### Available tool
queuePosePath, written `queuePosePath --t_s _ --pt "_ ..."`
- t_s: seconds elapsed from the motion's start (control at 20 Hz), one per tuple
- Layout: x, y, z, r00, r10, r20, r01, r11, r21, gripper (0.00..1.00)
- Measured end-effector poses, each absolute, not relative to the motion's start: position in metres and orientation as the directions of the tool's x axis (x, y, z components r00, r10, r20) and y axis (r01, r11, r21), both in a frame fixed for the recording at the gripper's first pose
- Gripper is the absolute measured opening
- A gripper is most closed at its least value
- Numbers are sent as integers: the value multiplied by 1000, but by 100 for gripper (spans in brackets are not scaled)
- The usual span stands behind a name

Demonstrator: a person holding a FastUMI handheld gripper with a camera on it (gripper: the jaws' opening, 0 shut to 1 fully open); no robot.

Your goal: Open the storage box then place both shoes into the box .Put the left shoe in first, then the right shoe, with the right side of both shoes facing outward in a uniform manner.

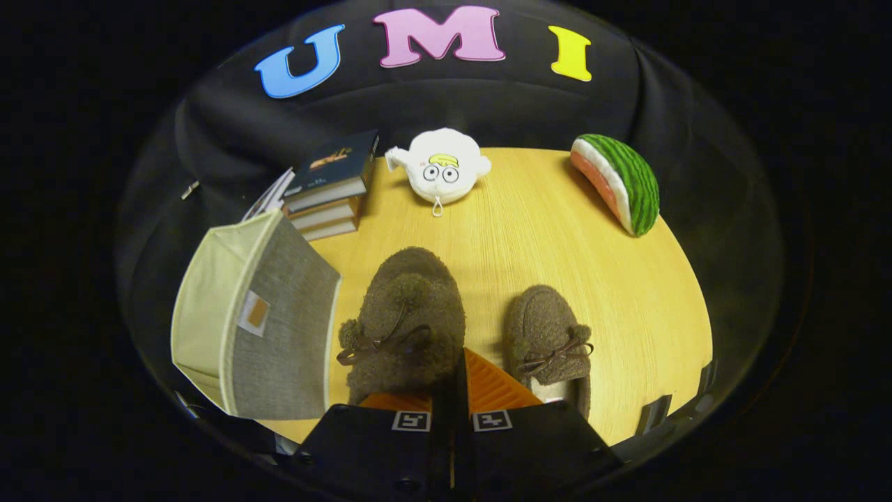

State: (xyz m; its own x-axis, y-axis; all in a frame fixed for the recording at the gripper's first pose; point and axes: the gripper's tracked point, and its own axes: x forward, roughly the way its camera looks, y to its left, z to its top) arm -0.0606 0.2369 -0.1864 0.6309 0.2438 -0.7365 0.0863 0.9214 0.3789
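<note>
My gripper (456, 380) is shut on the rim of a fuzzy brown slipper (408, 314) with a dark bow. This shoe hangs just ahead of my fingers, above the table, toe pointing away. The matching second slipper (547, 341) lies flat on the wooden table (627, 293) just right of my fingers, toe also pointing away. The fabric storage box (258, 321), with one grey side and one cream side, stands to the left of the held shoe. I cannot make out its opening from this angle.
A stack of books (331, 188) stands at the back behind the box. A white plush toy (440, 171) sits at the back middle, and a watermelon-slice plush (620, 183) at the back right. Bare tabletop lies beyond the two shoes.
</note>
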Motion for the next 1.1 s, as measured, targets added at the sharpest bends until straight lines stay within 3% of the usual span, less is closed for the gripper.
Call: queuePosePath --t_s 0.45,0.75,1.1 --pt "-26 328 -63 633 368 -681 70 849 524 7" --pt "-22 420 -61 556 433 -709 63 829 556 7" --pt "-25 476 -93 506 402 -763 83 858 507 7"
